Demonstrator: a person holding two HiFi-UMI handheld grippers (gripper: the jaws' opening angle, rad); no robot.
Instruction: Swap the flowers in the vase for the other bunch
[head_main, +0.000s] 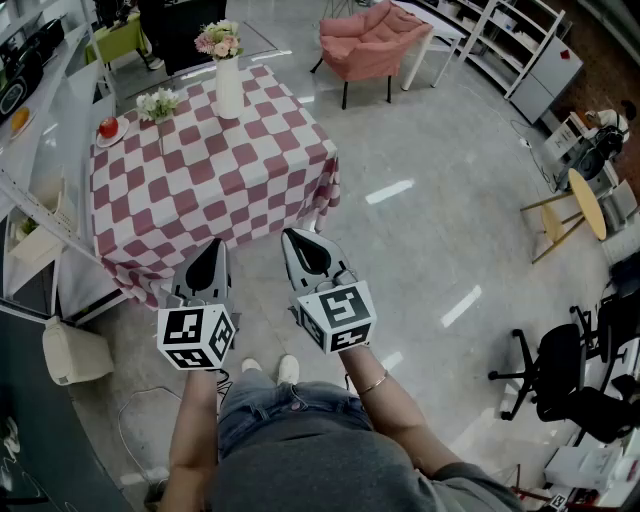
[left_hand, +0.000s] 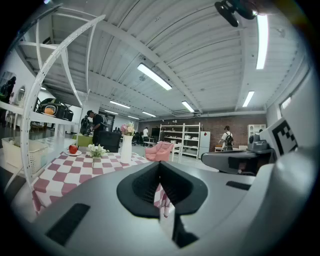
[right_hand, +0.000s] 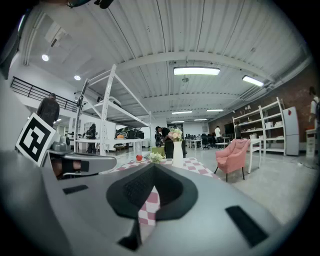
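Both pairs of jaws are closed tip to tip with nothing in them; the left gripper (head_main: 216, 244) and right gripper (head_main: 289, 235) sit side by side at lower centre, just off the checkered table (head_main: 200, 190). At upper left, 1 white vase (head_main: 229, 90) holds pink flowers (head_main: 218, 40), with the white bunch (head_main: 157, 103) just left of it.

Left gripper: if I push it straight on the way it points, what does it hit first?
Probably the near edge of the checked tablecloth, right ahead of the left gripper, though depth is unclear.
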